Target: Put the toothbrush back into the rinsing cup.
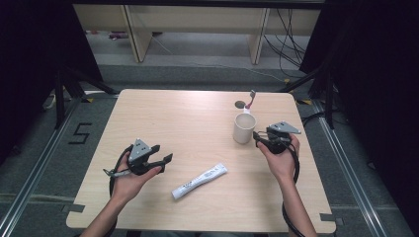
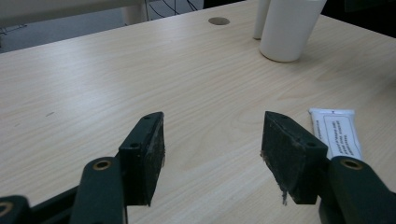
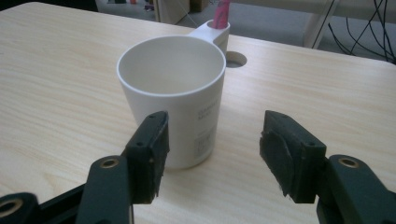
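A white cup [image 1: 244, 127] stands upright on the wooden table [image 1: 188, 123], right of centre, and is empty inside [image 3: 173, 65]. A pink toothbrush [image 1: 251, 101] sticks up from a holder on the cup's far side [image 3: 220, 14]. A white toothpaste tube [image 1: 199, 180] lies flat near the table's front middle, its end visible in the left gripper view [image 2: 337, 133]. My right gripper [image 1: 258, 139] is open just right of the cup, the cup just ahead of its left jaw [image 3: 212, 154]. My left gripper [image 1: 164, 159] is open, left of the tube, nothing between its jaws [image 2: 212, 156].
A round cable hole [image 1: 240, 104] sits in the table behind the cup. Beyond the far edge is grey floor with wooden furniture legs [image 1: 138, 34] and loose cables [image 1: 286, 39]. Black stands flank the table.
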The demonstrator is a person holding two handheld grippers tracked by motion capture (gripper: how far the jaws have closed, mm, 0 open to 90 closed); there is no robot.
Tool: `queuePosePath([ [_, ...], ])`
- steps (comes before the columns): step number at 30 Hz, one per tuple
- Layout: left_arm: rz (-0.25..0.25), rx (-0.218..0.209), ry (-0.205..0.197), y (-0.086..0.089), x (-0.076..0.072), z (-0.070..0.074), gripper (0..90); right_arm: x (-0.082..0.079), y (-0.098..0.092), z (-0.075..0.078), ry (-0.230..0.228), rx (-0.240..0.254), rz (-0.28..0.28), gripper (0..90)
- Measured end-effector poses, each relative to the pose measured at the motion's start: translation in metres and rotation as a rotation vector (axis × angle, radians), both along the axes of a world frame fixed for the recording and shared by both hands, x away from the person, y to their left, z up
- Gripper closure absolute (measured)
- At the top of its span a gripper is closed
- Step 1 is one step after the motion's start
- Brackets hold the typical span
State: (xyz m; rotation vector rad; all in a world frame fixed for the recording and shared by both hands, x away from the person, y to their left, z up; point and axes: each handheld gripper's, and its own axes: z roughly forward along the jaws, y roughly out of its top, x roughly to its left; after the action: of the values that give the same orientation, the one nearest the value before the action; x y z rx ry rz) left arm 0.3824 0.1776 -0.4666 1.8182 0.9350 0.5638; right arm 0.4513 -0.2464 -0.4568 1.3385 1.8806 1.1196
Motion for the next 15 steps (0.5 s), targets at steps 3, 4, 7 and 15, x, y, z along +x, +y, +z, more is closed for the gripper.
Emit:
queuePosePath([
  [3,-0.017,0.007,0.011,-0.002,-0.001,0.001,39.2,-0.005,-0.002,-0.002,0.006,0.004,0.003,42.3],
  [4,-0.029,0.010,0.016,-0.003,-0.002,0.001,39.1,-0.006,-0.002,-0.003,0.010,0.018,0.001,42.2],
  [7,-0.042,0.010,0.027,-0.005,-0.003,0.001,39.1,-0.009,-0.005,-0.006,0.014,0.016,-0.001,42.2],
  [15,-0.056,0.025,0.037,-0.007,-0.005,0.007,39.2,-0.011,-0.013,-0.013,0.022,0.033,0.000,42.1],
])
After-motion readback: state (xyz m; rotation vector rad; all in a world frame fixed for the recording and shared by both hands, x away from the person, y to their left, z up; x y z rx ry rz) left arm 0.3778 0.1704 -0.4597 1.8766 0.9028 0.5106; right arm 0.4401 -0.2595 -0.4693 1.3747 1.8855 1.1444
